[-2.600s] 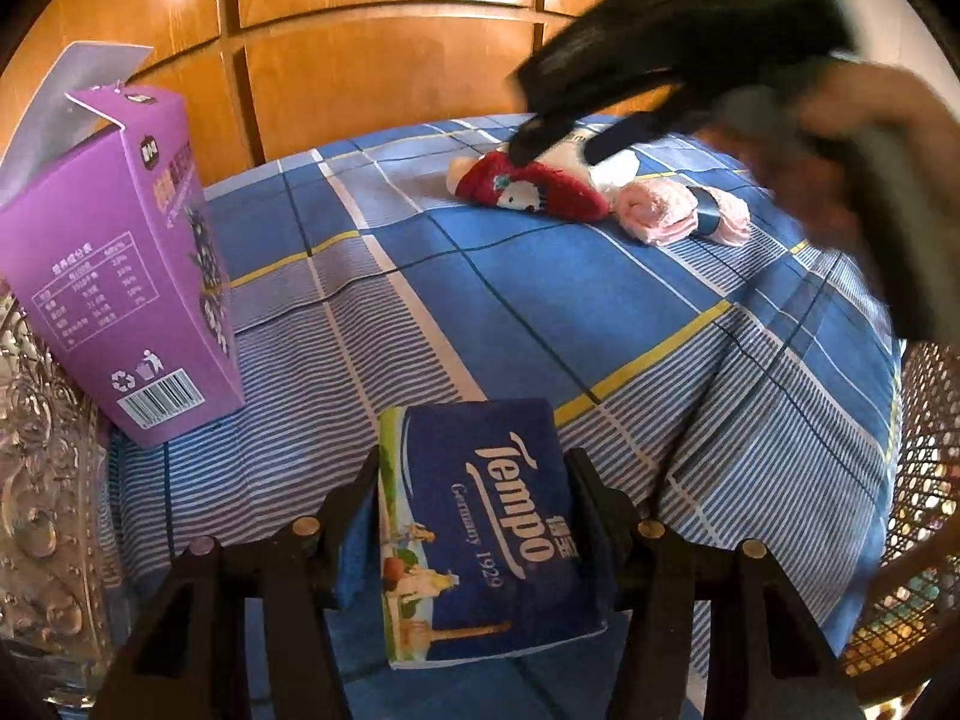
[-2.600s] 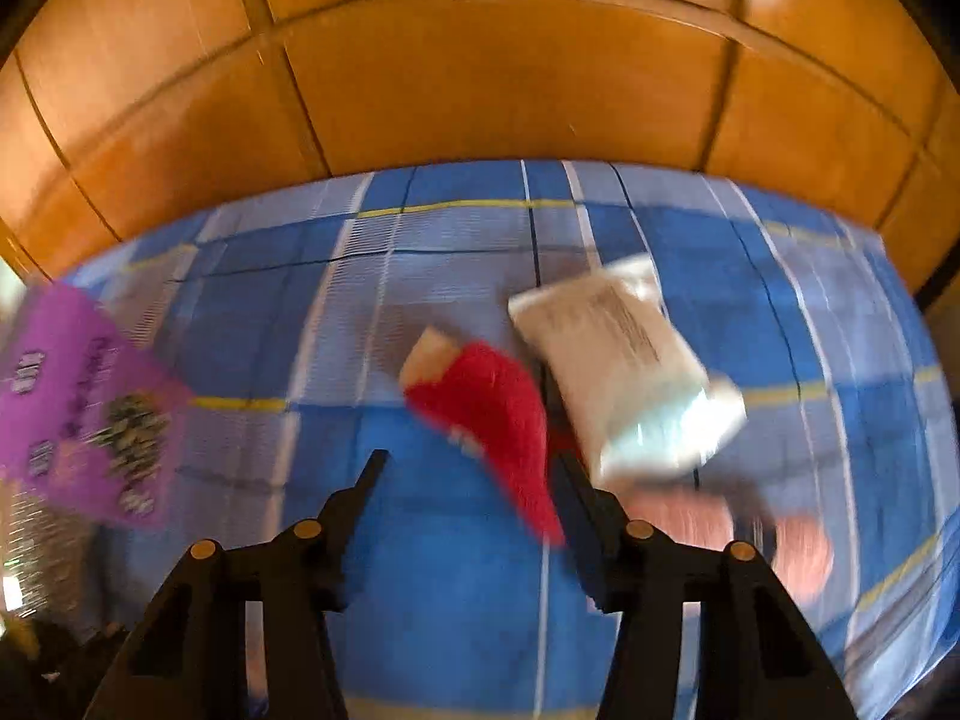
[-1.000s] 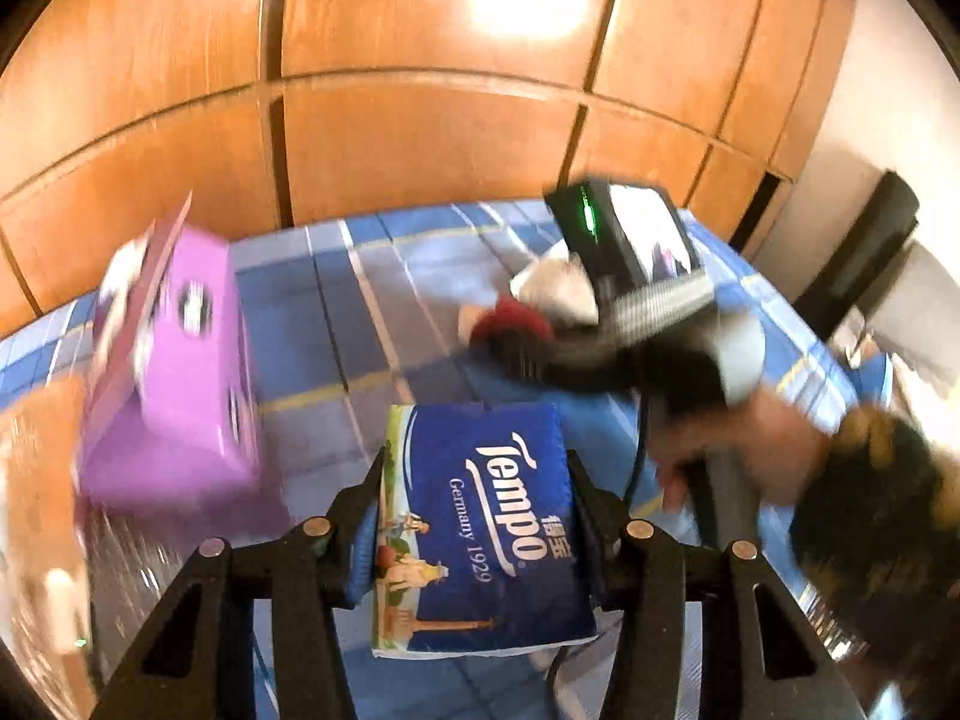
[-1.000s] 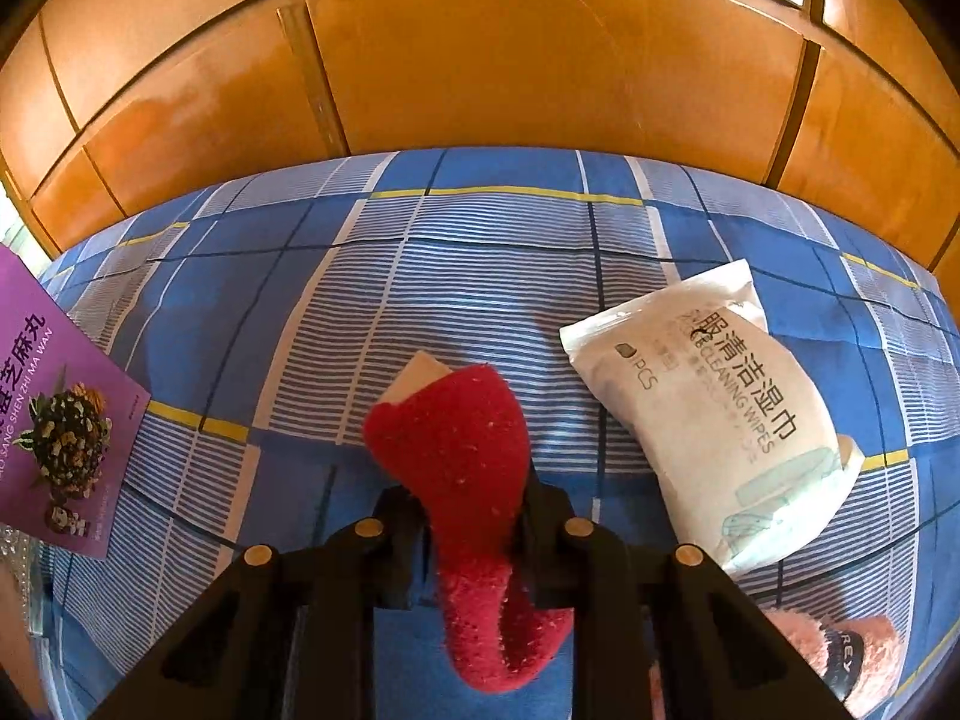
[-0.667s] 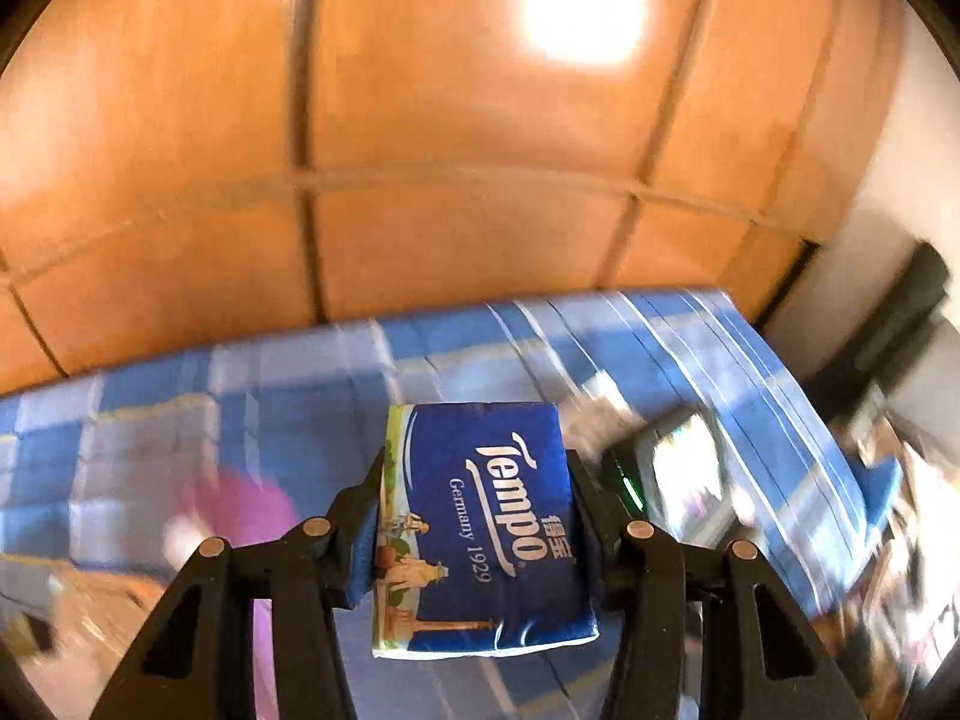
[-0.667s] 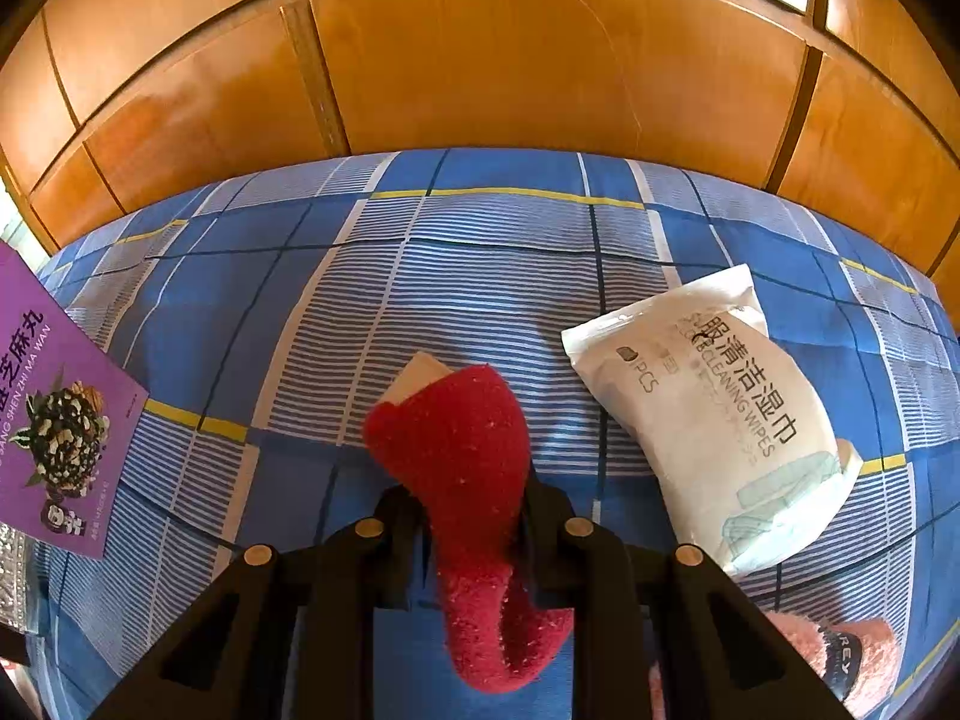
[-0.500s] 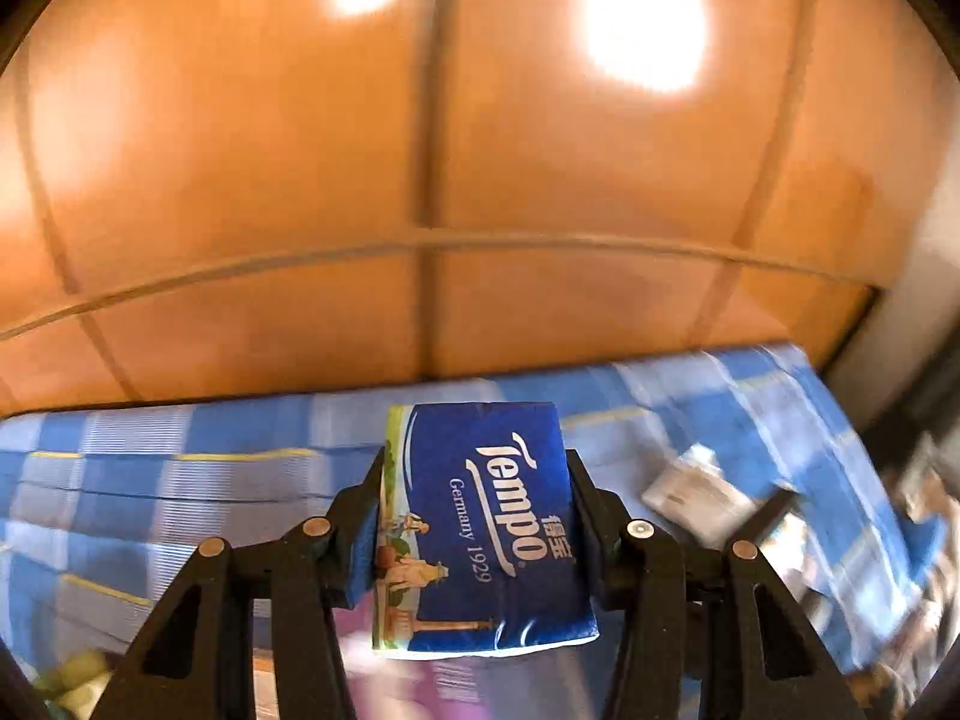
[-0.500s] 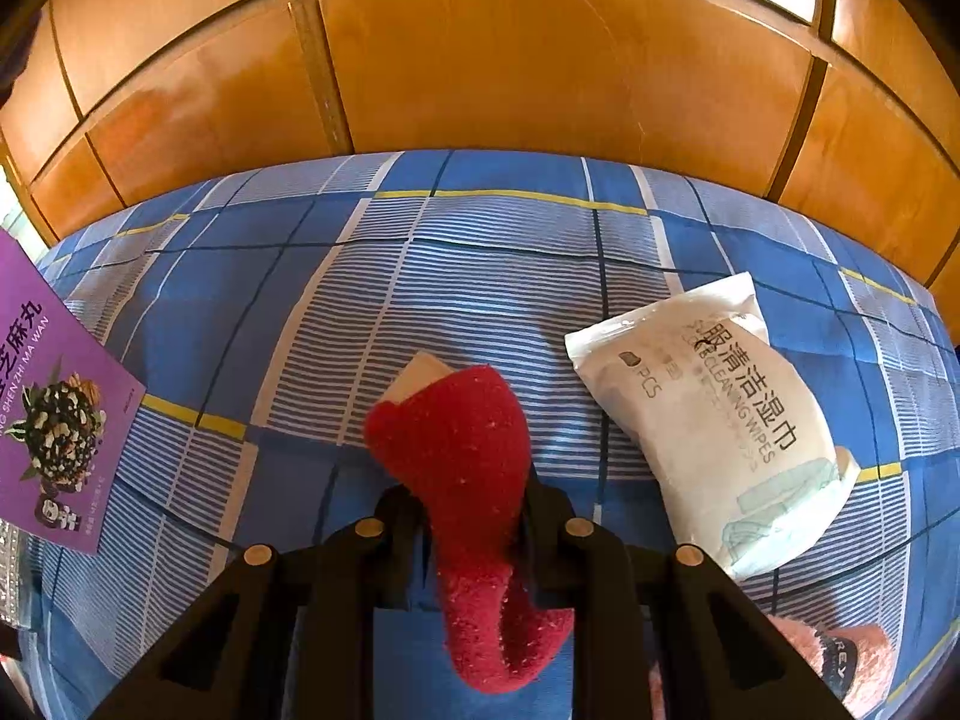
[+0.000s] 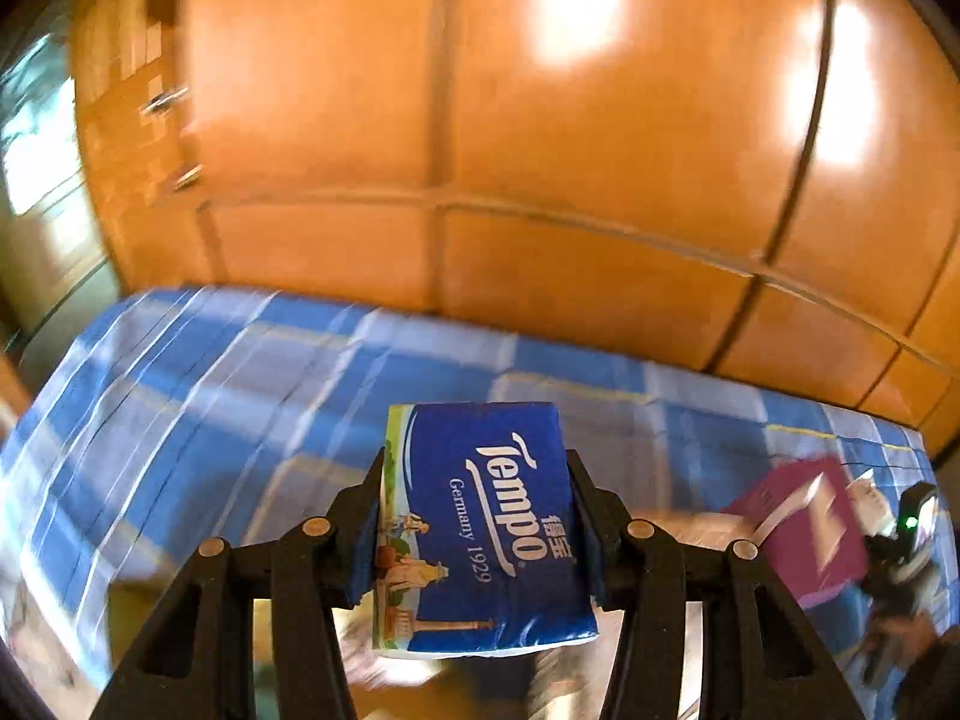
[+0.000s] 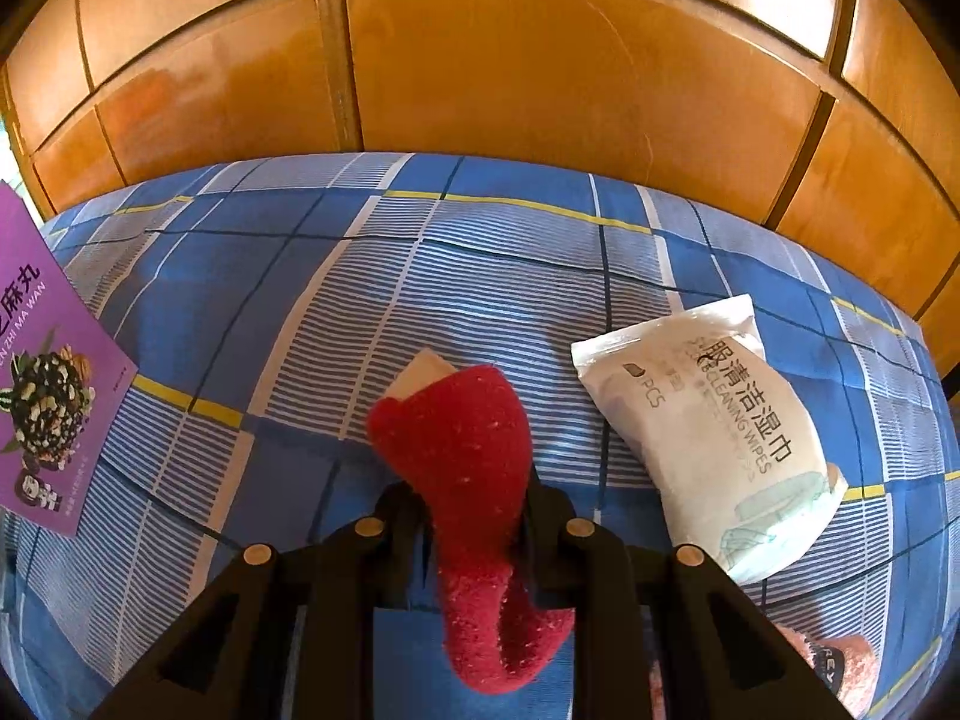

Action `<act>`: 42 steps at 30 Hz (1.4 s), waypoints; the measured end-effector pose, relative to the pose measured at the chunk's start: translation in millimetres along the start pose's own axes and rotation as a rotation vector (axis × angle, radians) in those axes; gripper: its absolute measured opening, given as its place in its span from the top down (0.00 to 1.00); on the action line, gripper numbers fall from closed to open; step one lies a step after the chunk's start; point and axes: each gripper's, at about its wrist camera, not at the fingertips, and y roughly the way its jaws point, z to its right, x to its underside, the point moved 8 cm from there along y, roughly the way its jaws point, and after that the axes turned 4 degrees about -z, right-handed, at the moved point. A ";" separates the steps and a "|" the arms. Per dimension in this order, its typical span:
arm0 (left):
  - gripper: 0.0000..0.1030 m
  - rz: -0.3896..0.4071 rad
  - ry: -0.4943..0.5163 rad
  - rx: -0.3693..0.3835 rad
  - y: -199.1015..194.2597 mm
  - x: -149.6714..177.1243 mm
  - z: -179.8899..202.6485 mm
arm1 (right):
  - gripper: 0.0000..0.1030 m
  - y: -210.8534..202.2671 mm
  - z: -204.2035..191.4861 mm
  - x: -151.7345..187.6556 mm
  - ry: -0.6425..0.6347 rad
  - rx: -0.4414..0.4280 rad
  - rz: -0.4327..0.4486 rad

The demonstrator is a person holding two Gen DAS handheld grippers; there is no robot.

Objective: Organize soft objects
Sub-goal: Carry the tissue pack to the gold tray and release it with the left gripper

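The left hand-held gripper (image 9: 477, 516) is clamped on a dark blue Tempo tissue pack (image 9: 480, 528), held above the blue plaid bedsheet (image 9: 198, 396); that view is blurred. The right hand-held gripper (image 10: 474, 510) is closed on a fuzzy red sock (image 10: 474, 480), its toe hanging below the fingers. On the sheet to its right lies a white wet-wipes pouch (image 10: 708, 456), with a purple cardboard box (image 10: 48, 396) at the left edge and a pink fuzzy sock (image 10: 834, 660) at lower right
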 end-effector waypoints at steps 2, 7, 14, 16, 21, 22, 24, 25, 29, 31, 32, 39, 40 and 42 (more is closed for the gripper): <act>0.49 -0.006 -0.056 -0.028 -11.5 27.5 -35.9 | 0.78 -0.3 -0.9 0.7 -0.011 0.011 0.009; 0.49 -0.042 -0.145 -0.107 -31.1 96.3 -105.5 | 0.78 -1.8 -1.4 2.8 -0.030 0.032 0.029; 0.49 -0.117 -0.236 -0.189 -39.5 173.9 -172.5 | 0.78 -3.1 -1.6 5.3 -0.033 0.044 0.048; 0.49 -0.140 -0.259 -0.184 -40.3 189.6 -179.3 | 0.78 -3.5 -2.4 6.7 -0.031 0.049 0.048; 0.48 -0.178 -0.260 -0.168 -44.9 228.5 -176.3 | 0.78 -3.3 -3.3 8.1 -0.041 0.060 0.047; 0.47 -0.180 -0.254 -0.162 -43.6 233.0 -173.3 | 0.78 -3.0 -3.7 8.2 -0.046 0.064 0.045; 0.37 -0.185 -0.227 -0.152 -41.7 240.4 -165.2 | 0.78 -2.5 -4.3 7.7 -0.048 0.068 0.041; 0.33 -0.183 -0.211 -0.162 -39.7 239.7 -162.7 | 0.78 -2.5 -4.3 7.3 -0.048 0.071 0.038; 0.29 -0.140 -0.144 -0.187 -44.8 235.4 -151.1 | 0.78 -2.7 -5.1 7.4 -0.032 0.094 0.025; 0.27 -0.113 -0.120 -0.201 -49.0 231.3 -147.8 | 0.79 -3.0 -6.7 7.6 -0.030 0.120 0.021; 0.27 -0.101 -0.108 -0.210 -51.6 229.4 -145.4 | 0.79 -3.3 -7.6 7.6 -0.030 0.134 0.018; 0.27 -0.047 -0.050 -0.235 -64.1 216.2 -135.7 | 0.79 -5.3 -9.7 5.9 0.017 0.200 -0.014; 0.27 -0.042 -0.048 -0.233 -64.9 214.7 -134.5 | 0.80 -5.2 -9.8 5.5 0.025 0.204 -0.025; 0.27 -0.036 -0.044 -0.216 -66.2 212.6 -130.6 | 0.80 -5.0 -9.6 4.1 0.042 0.198 -0.044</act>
